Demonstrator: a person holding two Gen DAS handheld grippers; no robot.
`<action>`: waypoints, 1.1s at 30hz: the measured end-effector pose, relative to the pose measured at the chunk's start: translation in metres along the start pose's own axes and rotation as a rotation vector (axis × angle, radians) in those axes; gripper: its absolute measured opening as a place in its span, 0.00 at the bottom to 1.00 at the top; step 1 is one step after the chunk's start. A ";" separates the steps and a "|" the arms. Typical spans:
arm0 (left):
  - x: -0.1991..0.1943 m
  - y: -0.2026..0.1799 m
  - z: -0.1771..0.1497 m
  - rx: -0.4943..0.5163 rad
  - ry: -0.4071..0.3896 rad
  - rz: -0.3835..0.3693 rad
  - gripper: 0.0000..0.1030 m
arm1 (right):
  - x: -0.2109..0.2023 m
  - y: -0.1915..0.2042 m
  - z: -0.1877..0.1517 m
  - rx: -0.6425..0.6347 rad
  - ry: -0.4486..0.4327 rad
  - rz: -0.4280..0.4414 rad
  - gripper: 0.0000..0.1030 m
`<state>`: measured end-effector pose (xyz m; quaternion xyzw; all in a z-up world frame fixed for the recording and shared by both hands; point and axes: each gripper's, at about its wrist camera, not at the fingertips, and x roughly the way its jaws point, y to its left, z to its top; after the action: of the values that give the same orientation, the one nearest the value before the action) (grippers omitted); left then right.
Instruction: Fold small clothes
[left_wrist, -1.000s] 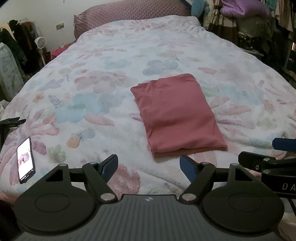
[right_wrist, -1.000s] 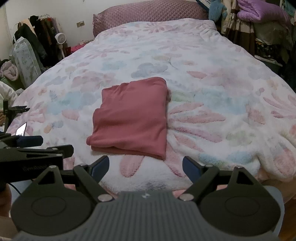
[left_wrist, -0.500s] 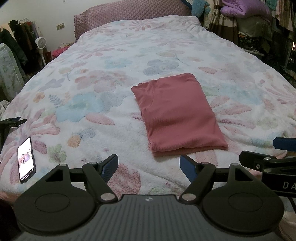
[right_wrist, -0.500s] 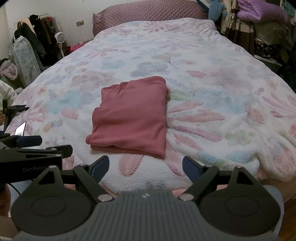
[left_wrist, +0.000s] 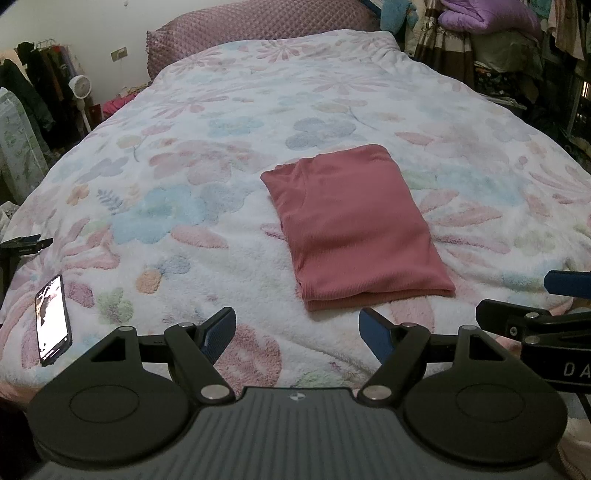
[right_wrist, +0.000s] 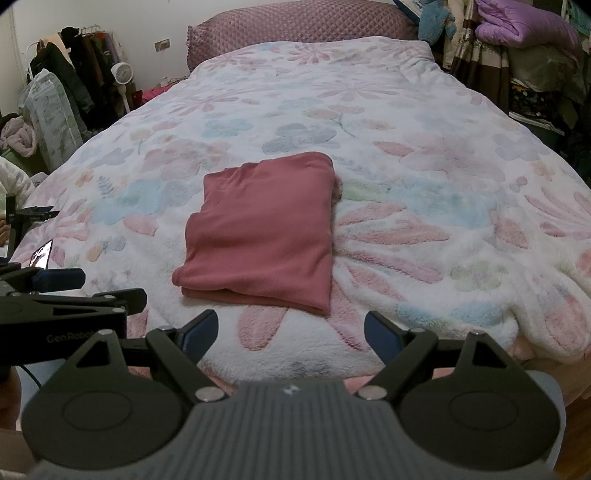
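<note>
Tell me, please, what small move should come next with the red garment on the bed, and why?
Probably none on the cloth itself: just draw both tongs back. The red garment already lies as a neat folded rectangle on the floral blanket, edges fairly even. The left tongs and right tongs are open, empty and short of its near edge, touching nothing.

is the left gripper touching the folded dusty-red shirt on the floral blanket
Apart. The left wrist view shows white floral blanket between the open left gripper and the folded dusty-red shirt.
</note>
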<state>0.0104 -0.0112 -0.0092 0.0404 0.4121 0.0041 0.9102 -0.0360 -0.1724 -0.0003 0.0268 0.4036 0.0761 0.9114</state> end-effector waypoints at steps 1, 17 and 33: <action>0.000 0.000 0.000 0.001 0.000 0.000 0.86 | 0.000 0.000 0.000 0.000 0.000 -0.001 0.80; 0.001 0.003 -0.002 -0.001 0.004 0.001 0.86 | 0.000 0.001 -0.001 -0.002 -0.001 -0.001 0.80; 0.001 0.004 -0.003 0.000 0.005 0.000 0.86 | 0.000 0.000 -0.001 -0.005 0.001 -0.003 0.80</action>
<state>0.0094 -0.0071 -0.0116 0.0403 0.4145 0.0043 0.9092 -0.0370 -0.1723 -0.0012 0.0237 0.4038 0.0759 0.9114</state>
